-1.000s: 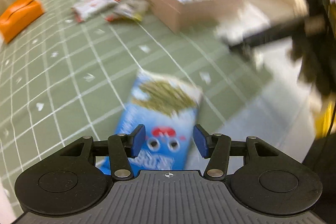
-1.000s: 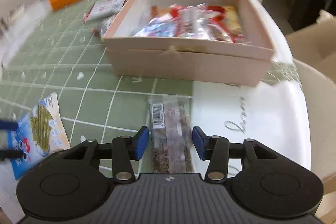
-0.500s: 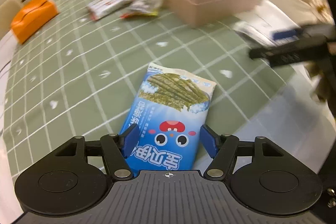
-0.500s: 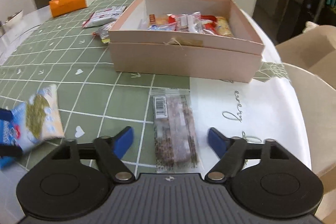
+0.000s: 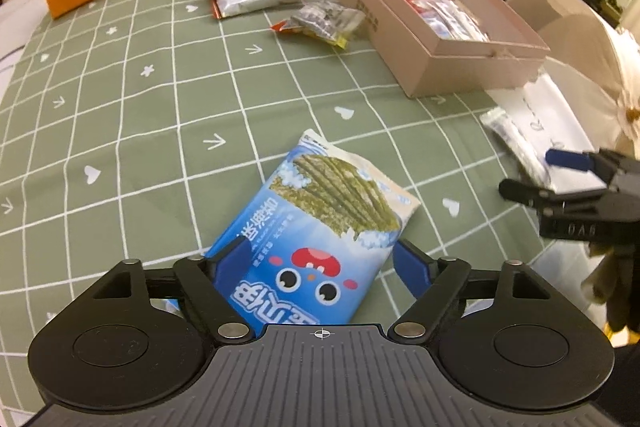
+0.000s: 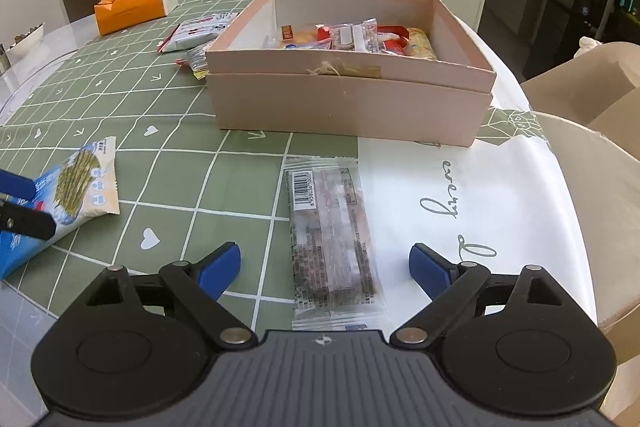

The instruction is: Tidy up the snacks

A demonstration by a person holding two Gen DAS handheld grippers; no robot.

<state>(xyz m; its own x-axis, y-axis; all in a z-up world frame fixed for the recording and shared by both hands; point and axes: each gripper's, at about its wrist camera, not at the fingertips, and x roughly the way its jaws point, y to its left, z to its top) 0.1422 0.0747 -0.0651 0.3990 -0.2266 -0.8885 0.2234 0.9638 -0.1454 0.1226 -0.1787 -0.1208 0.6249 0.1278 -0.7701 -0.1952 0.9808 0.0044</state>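
Since a second ago both sets of jaws have widened and are opening yet, the left gripper [image 5: 320, 263] straddling the blue seaweed packet [image 5: 316, 227], apparently unclamped, the right gripper [image 6: 324, 265] straddling the clear bar wrapper [image 6: 332, 235], near the pink box [image 6: 348, 107], presumably their destination.

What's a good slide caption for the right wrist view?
Right gripper, jaws opening, straddles a clear-wrapped brown snack bar before the pink cardboard box.

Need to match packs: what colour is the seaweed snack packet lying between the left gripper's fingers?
Blue seaweed snack packet, with green strips and a red cartoon face; clearest in the left wrist view.
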